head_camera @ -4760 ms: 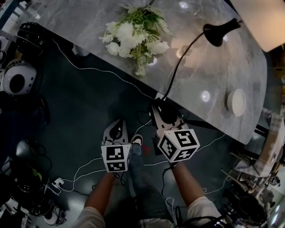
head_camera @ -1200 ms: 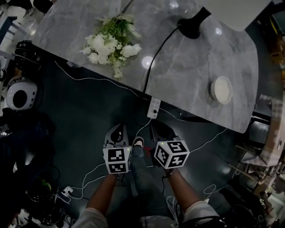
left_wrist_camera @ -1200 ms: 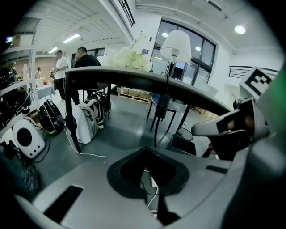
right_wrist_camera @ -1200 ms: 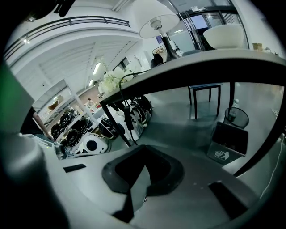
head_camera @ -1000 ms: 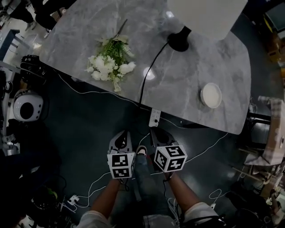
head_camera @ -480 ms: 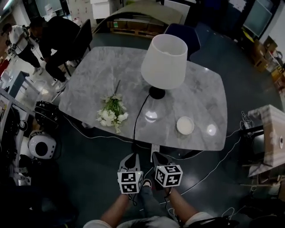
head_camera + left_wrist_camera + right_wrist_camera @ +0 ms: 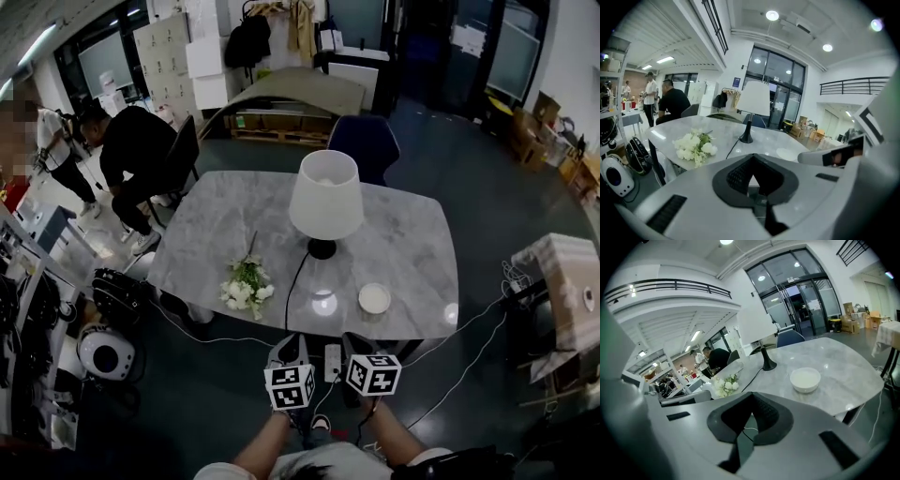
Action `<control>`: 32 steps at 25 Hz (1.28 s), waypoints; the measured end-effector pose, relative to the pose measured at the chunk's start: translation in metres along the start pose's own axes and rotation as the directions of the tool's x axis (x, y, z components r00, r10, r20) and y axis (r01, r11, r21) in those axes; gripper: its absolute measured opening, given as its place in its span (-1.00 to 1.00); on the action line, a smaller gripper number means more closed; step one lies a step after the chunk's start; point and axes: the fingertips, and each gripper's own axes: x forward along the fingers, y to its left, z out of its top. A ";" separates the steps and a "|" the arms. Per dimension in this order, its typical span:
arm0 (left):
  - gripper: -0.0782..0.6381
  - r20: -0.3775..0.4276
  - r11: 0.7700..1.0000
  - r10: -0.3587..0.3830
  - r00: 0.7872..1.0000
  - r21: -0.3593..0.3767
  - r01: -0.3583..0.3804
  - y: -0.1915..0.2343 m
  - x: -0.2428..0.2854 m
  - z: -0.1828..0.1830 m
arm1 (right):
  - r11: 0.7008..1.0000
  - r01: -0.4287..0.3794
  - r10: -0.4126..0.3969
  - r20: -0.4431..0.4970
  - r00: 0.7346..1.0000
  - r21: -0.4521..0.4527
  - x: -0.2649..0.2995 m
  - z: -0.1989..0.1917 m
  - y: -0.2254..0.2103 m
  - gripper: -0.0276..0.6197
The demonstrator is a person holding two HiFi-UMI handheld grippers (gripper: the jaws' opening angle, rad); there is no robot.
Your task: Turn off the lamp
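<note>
So the lamp [image 7: 324, 195] sits mid-frame in the head view, on the grey marble table [image 7: 412, 234]. It's got a big white shade on a skinny stem and a small dark round base. Flowers [image 7: 246, 292] lie to its lower left and a little white bowl [image 7: 374, 298] to its lower right. I honestly can't tell if the bulb's lit; the shade doesn't look like it's glowing to me. Its black cord [image 7: 292, 281] runs off the near edge of the table to a small white switch box [image 7: 331, 360] at bottom centre, right between the two grippers. The left gripper [image 7: 752, 155] and the right gripper [image 7: 751, 394] both have their jaws pressed together with nothing in them, held up near the table edge. My guess is the lamp's top-heavy and the shade is thin and dents easily, so I wouldn't grab it there. The switch box is the spot. It's light hard plastic, probably a bit slick, and it hangs on a floppy cord, so it'll swing away from a poke. I'd pinch its sides with one gripper and press the button with the other's closed tip.
</note>
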 end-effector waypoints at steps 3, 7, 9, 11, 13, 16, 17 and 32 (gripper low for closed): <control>-0.79 0.019 0.999 -0.021 1.000 0.026 0.021 -0.014 -0.008 0.015 | 1.000 0.003 -0.003 0.014 1.000 -0.015 -0.015 0.009 0.003 -0.91; -0.79 0.045 0.997 -0.054 0.998 0.053 0.052 -0.024 -0.010 0.036 | 1.000 0.005 -0.003 0.043 0.999 -0.030 -0.020 0.024 0.008 -0.91; -0.79 0.051 0.997 -0.068 0.996 0.043 0.066 -0.025 -0.010 0.045 | 0.999 0.005 -0.003 0.054 0.999 -0.036 -0.021 0.032 0.012 -0.91; -0.79 0.057 0.997 -0.076 0.995 0.036 0.074 -0.024 -0.010 0.053 | 0.999 0.007 -0.004 0.066 0.998 -0.045 -0.020 0.039 0.017 -0.91; -0.79 0.061 0.996 -0.083 0.995 0.042 0.080 -0.021 -0.010 0.059 | 0.999 0.013 -0.008 0.077 0.997 -0.052 -0.019 0.045 0.021 -0.91; -0.79 0.063 0.995 -0.090 0.994 0.040 0.088 -0.017 -0.013 0.063 | 0.998 0.022 -0.016 0.094 0.995 -0.062 -0.017 0.051 0.026 -0.91; -0.79 0.066 0.995 -0.090 0.994 0.038 0.088 -0.016 -0.013 0.066 | 0.997 0.024 -0.017 0.100 0.995 -0.069 -0.016 0.055 0.028 -0.91; -0.79 0.058 0.992 -0.111 0.992 0.060 0.107 -0.006 0.002 0.081 | 0.997 0.001 0.008 0.117 0.993 -0.076 0.007 0.068 0.047 -0.91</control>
